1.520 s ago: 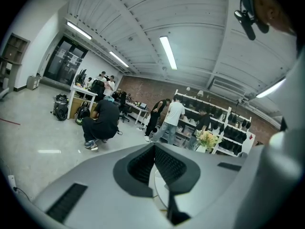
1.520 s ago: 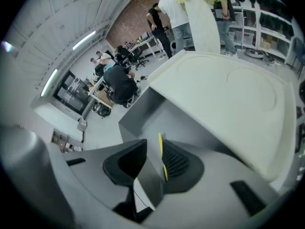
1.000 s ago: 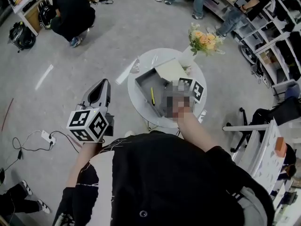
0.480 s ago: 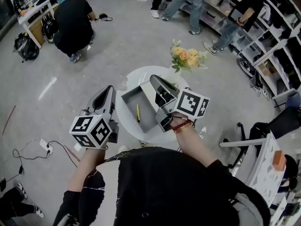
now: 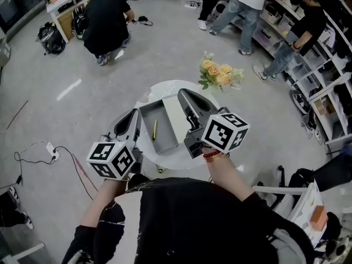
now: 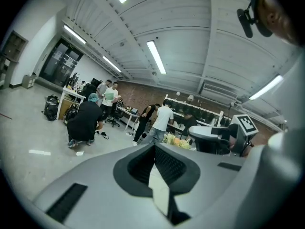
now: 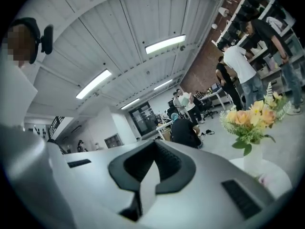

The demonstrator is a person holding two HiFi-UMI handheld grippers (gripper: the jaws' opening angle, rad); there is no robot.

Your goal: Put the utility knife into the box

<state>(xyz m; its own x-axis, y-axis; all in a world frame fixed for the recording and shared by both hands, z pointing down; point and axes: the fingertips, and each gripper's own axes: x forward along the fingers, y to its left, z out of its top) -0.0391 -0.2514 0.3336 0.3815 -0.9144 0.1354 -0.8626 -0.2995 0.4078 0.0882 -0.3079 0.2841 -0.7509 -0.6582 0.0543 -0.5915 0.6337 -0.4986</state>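
I held left gripper (image 5: 133, 116) and right gripper (image 5: 185, 94) tilted upward, flanking the box (image 5: 165, 132), jaws pressed together on nothing, knife (image 5: 154, 130) lying inside.

Found box (image 5: 160, 143) open-topped, floor reachable from above beside utility knife (image 5: 154, 130). Noted right claw (image 5: 184, 95) hanging over box's right side, blocking entry there. Logged left claw (image 5: 133, 116) just outside box's left wall, at tabletop (image 5: 165, 87) edge. Marked flowers (image 5: 219, 74) crowding far right rim.

Left gripper (image 5: 133, 115), right gripper (image 5: 184, 95) (jaws together)
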